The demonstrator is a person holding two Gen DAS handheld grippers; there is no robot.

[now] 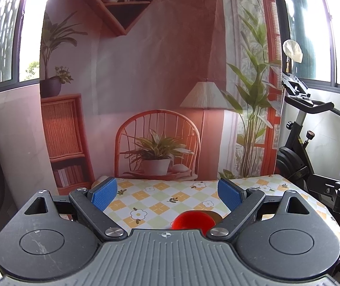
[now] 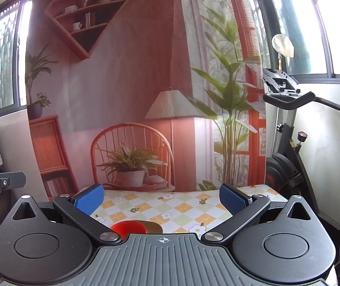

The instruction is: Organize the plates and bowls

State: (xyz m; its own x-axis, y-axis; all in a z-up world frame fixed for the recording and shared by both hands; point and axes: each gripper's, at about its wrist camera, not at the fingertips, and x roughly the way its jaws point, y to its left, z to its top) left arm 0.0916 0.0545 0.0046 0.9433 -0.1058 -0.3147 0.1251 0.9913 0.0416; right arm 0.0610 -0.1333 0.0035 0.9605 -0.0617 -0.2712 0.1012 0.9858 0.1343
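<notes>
1. The left gripper (image 1: 167, 194) was held above the worktop (image 1: 160, 197), jaws spread wide and empty.
2. The right gripper (image 2: 161, 199) was likewise gaping, empty.
3. A red bowl (image 1: 192, 220) was seen by the worktop's near edge.

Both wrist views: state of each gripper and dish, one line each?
left gripper: open, nothing between its fingers, above the table.
right gripper: open, holding nothing.
red bowl: upright on the checked tablecloth, partly hidden by the gripper body.
brown dish: right beside the red bowl, mostly hidden; contact cannot be told.
</notes>
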